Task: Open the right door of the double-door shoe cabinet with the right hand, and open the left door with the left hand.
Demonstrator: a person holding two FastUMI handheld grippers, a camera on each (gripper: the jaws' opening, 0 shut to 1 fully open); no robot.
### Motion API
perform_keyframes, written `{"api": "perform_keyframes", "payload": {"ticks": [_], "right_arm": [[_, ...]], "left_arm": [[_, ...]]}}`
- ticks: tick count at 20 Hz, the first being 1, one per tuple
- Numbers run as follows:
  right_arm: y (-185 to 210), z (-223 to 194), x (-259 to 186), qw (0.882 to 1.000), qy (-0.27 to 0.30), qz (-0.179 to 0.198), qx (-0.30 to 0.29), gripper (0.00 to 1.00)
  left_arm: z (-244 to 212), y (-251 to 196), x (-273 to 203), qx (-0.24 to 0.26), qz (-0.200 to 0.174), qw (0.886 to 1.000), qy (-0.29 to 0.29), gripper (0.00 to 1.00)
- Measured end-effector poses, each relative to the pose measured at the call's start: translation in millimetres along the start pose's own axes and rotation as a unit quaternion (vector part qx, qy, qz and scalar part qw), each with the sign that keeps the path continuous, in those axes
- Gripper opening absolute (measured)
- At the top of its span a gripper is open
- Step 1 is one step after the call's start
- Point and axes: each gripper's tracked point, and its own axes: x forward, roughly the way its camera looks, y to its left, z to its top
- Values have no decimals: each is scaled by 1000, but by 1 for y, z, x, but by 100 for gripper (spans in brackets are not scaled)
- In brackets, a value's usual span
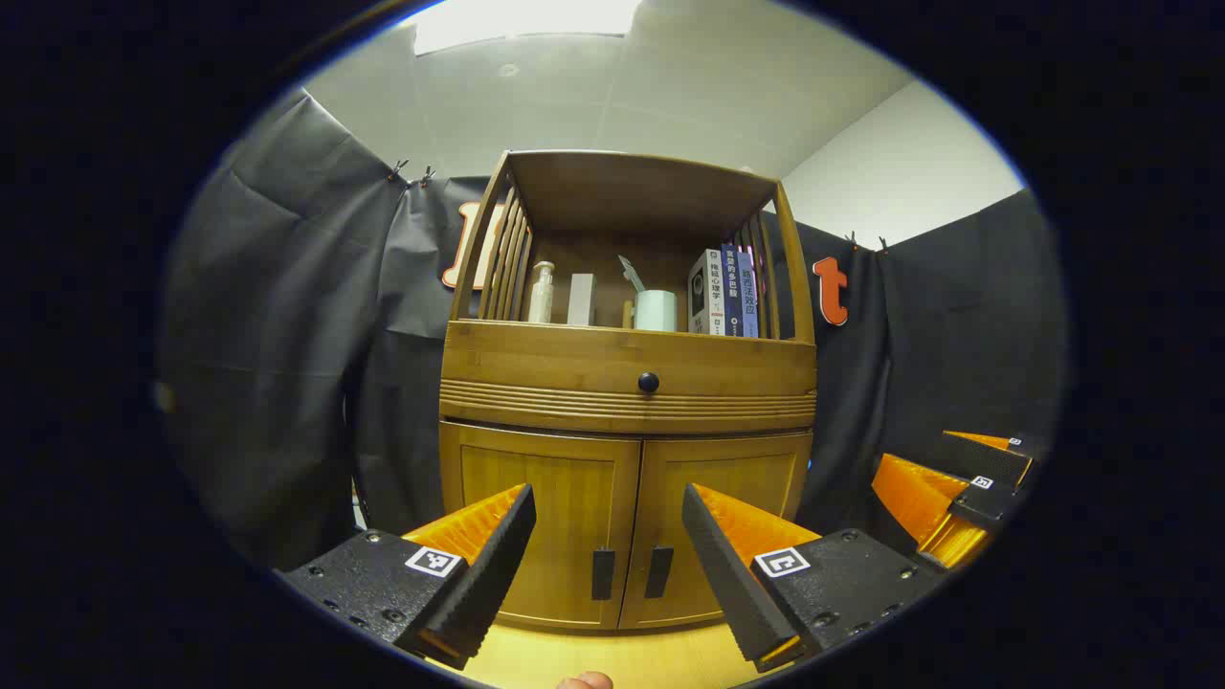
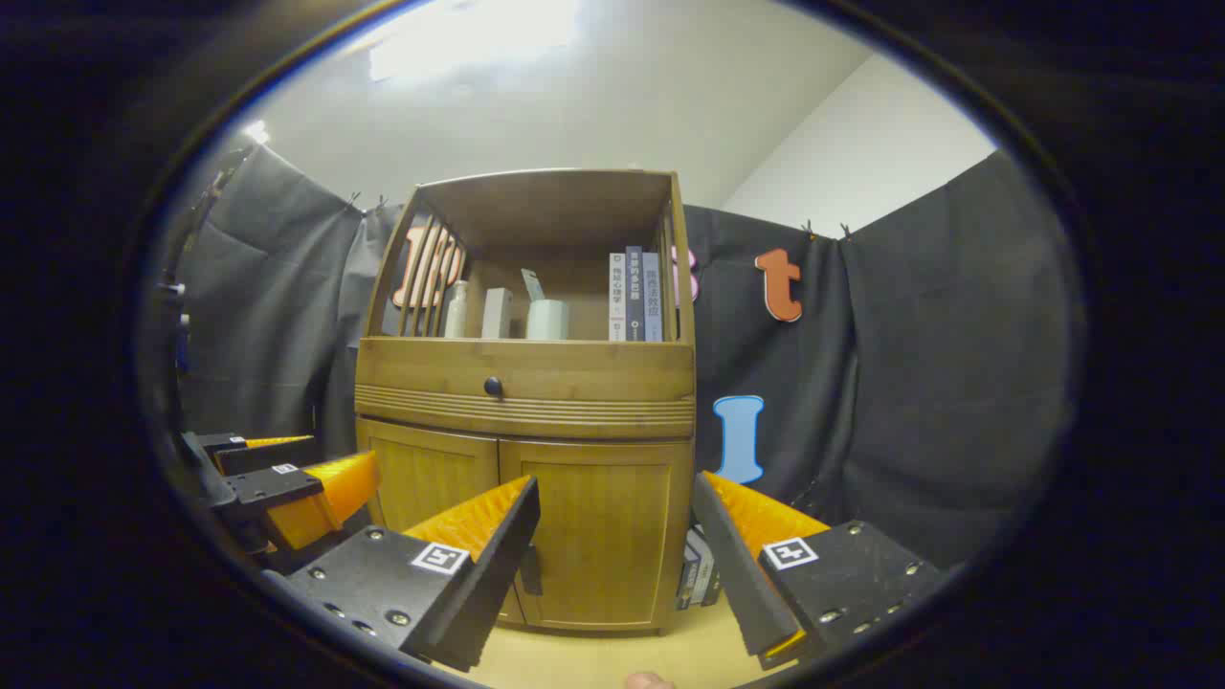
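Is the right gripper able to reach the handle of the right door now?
Probably yes: the right gripper is open and faces the closed right door. Nothing stands between them, though its own finger hides the handle.

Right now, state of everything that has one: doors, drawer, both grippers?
left door: shut, handle untouched
right door: shut, handle untouched
drawer: shut, knob free
left gripper: open, holding nothing, short of the doors
right gripper: open, holding nothing, short of the doors
books: upright on the open shelf
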Motion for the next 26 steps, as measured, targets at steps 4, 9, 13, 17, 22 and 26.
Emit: {"api": "perform_keyframes", "payload": {"ticks": [4,9,13,17,22,26], "right_arm": [[11,-4,9,1000,4,11,6,96],[19,-3,18,1000,2,18,6,96],[29,-12,24,1000,11,25,9,96],[45,-31,38,999,26,38,8,96],[80,-67,67,996,51,68,-1,96],[105,-116,103,994,73,76,-20,86]], "left_arm": [[5,14,-3,8,16,1000,-8,92],[6,34,-6,5,36,999,-11,92],[5,46,-6,4,49,999,-8,95],[5,60,-12,8,65,998,-7,95],[1,97,-25,25,106,994,6,92],[-1,130,-35,32,145,989,15,92]]}}
